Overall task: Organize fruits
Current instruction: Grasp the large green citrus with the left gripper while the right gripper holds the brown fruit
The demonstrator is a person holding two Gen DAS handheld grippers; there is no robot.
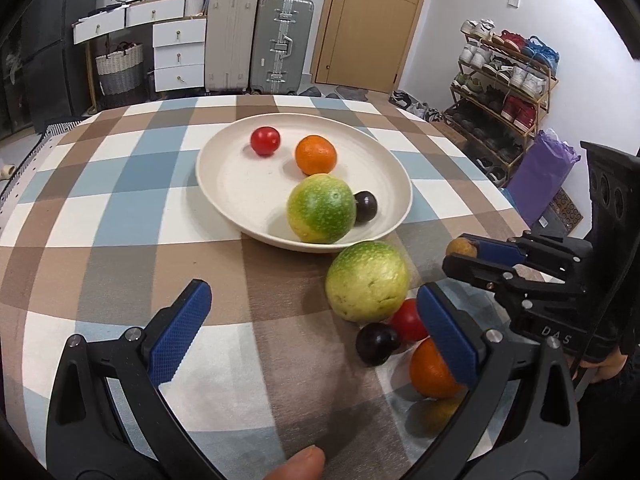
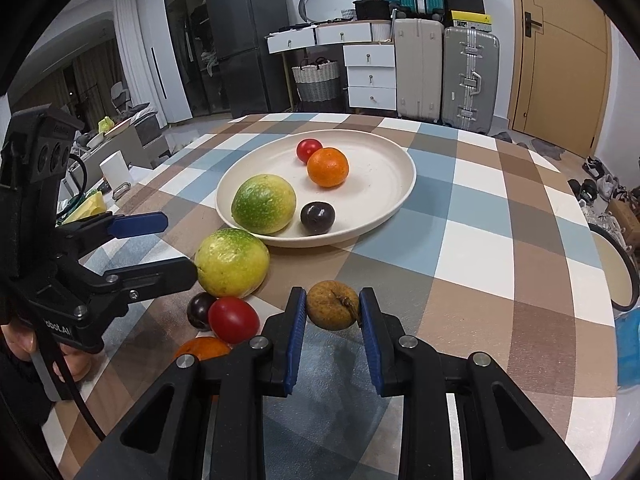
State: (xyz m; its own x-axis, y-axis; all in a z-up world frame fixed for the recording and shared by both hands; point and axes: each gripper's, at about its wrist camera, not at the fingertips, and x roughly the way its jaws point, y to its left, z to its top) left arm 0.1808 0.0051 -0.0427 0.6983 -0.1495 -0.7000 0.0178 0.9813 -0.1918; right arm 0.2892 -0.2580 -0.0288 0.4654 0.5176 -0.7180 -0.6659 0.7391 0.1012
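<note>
Right wrist view: your right gripper [image 2: 333, 307] is clamped on a small brown fruit [image 2: 333, 305], its blue pads pressing both sides, the fruit just above the checked tablecloth [image 2: 480, 248]. Ahead sits the cream plate [image 2: 404, 184], holding a green-yellow citrus [image 2: 264, 204], an orange [image 2: 328, 167], a red tomato [image 2: 309, 149] and a dark plum [image 2: 317, 217].

Just outside the plate's near rim lies a second citrus [image 2: 232, 262]. Next to it sit a second plum [image 2: 200, 310], a second tomato [image 2: 233, 319] and a second orange [image 2: 204, 348], bunched together near your gripper's left finger.

Your left gripper [image 2: 176, 246] stands wide open with nothing between its fingers; its lower finger tip is at the second citrus, though you cannot tell whether it touches.

In the left wrist view the same loose fruits cluster by your left gripper's right finger [image 1: 446, 338], which hides part of the second orange. Another brownish fruit [image 1: 436, 412] lies behind that finger, blurred.
</note>
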